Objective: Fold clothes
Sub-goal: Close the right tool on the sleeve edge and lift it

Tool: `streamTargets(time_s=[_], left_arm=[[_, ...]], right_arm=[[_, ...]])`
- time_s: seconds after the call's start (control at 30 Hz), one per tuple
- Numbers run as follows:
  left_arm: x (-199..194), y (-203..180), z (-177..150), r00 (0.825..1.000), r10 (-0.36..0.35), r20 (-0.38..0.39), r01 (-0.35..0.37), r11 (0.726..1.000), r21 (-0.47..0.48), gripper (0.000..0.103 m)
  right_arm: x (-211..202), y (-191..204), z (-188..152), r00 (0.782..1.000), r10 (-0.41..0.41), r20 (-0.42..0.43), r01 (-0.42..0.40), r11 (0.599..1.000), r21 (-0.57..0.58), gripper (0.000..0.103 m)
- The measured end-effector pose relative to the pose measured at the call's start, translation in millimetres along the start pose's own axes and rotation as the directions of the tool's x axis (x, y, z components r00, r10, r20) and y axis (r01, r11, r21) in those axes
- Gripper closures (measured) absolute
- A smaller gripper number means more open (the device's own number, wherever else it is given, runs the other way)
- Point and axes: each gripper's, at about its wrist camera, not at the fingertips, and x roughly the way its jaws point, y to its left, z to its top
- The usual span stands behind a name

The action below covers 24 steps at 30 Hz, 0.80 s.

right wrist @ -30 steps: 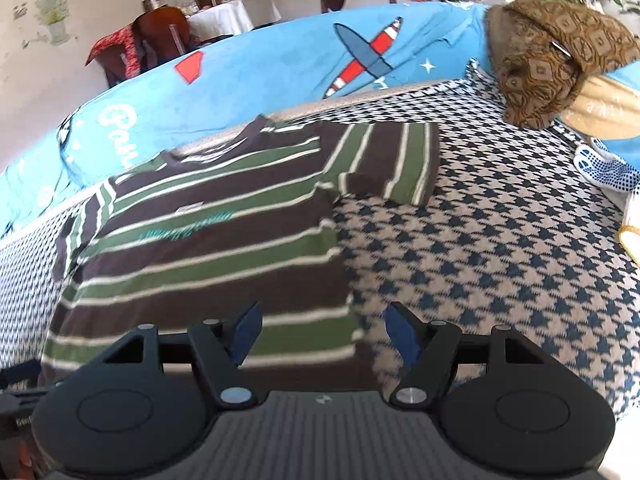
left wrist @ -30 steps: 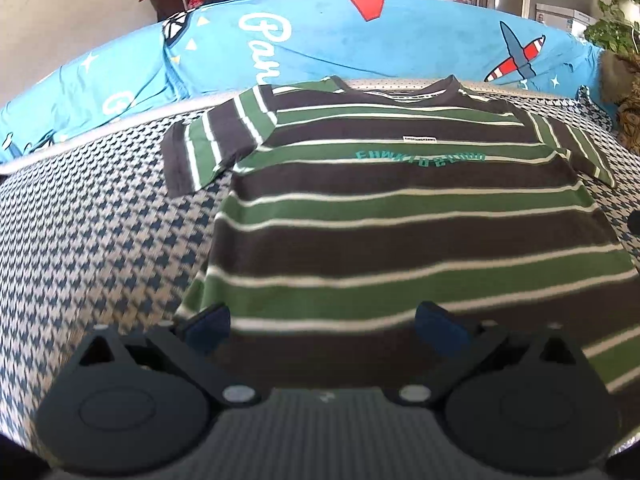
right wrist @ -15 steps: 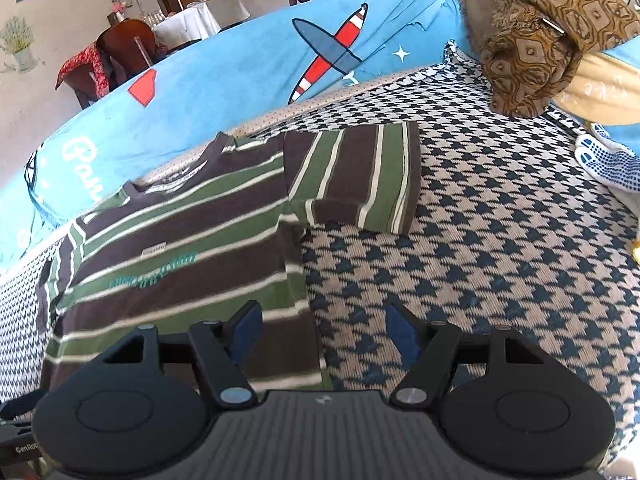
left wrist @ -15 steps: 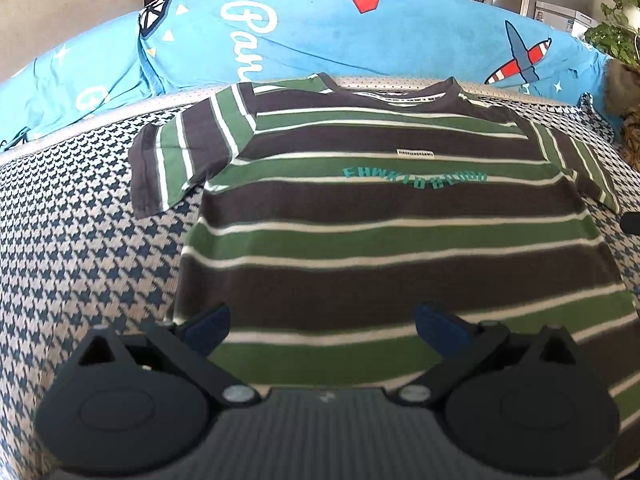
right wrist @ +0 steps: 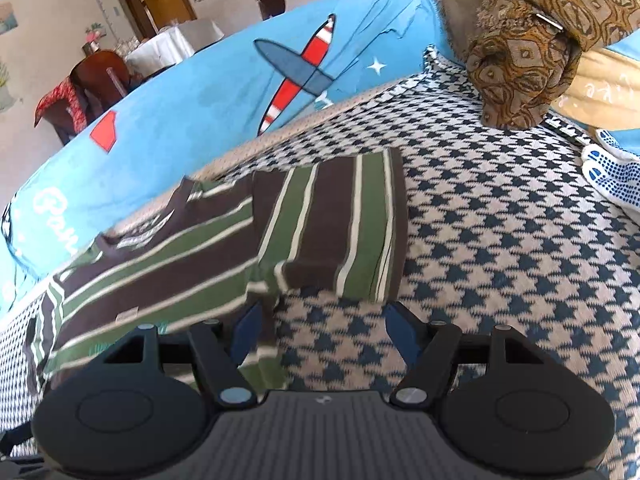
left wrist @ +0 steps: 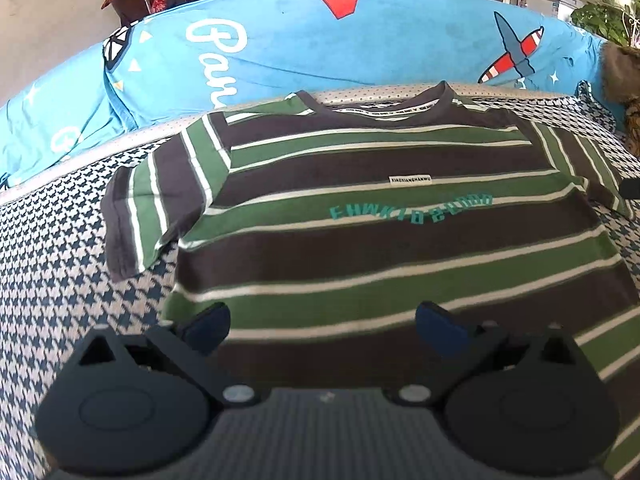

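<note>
**A:** Both tongs are spread apart and holding nothing. The left gripper hangs over the lower stripes of the T-shirt; the right gripper straddles the shirt's side edge just below its right sleeve.

**B:** And the shirt itself?

**A:** Spread flat, front up, on the houndstooth cover, collar toward the blue blanket.

**B:** What could go wrong?

**A:** I'd guess a pinch at the shirt's edge catches the cover too, or only the top layer, so the fold drags crooked. The brown cushion lies well clear of the shirt.
</note>
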Motion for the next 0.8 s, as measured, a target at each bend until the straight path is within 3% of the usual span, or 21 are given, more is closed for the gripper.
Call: streamTargets(time_s=[0.47,0.6,0.8], left_arm=[[1.3,8.8,16.2,0.999,-0.053,-0.009,0.053,0.997,-0.056,0.000],[1.4,9.9,17.7,0.997,-0.070,-0.016,0.069,0.995,-0.067,0.000],[5.1,17.2,14.9,0.995,-0.084,-0.048,0.079,0.991,-0.104,0.000]], right_arm=[[40.2,-25.7,34.2,0.995,-0.077,0.058,0.071,0.993,0.092,0.035],[53.4,-25.6,36.2,0.994,-0.086,0.068,0.081,0.994,0.074,0.041],[62.0,-20.7,35.4,0.990,-0.104,0.093,0.102,0.995,0.021,0.079]])
